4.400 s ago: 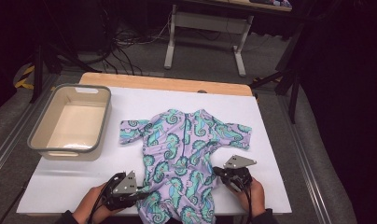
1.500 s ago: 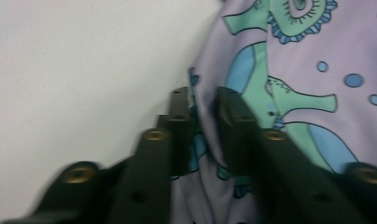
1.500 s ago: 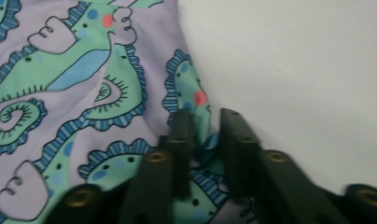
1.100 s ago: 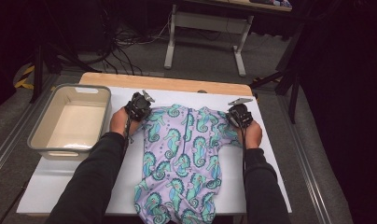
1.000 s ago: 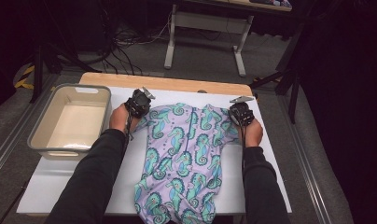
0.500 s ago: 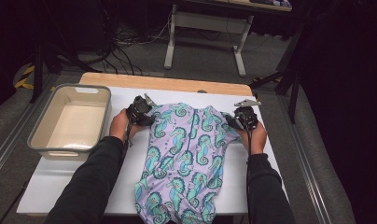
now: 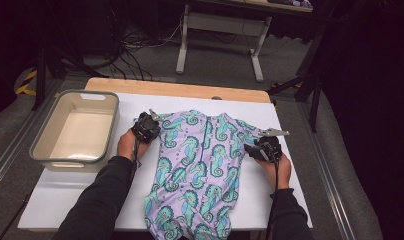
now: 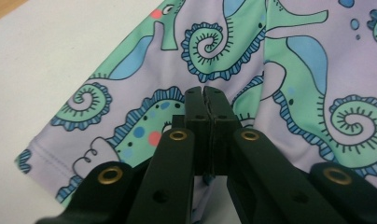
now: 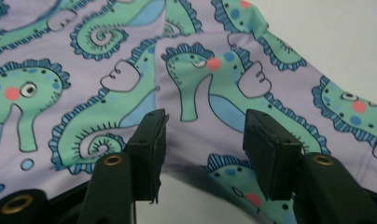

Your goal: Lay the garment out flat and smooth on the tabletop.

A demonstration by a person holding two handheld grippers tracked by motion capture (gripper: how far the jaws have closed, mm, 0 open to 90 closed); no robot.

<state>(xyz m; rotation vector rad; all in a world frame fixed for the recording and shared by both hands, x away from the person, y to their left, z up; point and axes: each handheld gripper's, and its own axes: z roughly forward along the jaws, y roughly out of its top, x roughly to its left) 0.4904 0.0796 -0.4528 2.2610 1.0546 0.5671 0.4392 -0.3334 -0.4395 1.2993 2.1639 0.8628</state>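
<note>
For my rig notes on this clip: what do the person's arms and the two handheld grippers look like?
Both arms wear dark long sleeves. The left gripper and right gripper are black, with blocky jaws on flat black arms studded with brass-coloured rivets. A thin black cable trails from the right one, which carries a grey three-cornered plate.

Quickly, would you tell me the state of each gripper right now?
Left gripper: shut, jaws together over the seahorse garment.
Right gripper: open, jaws apart above the garment's edge.

The seahorse-print garment runs past the high view's bottom edge, its lower hem cut off.
</note>
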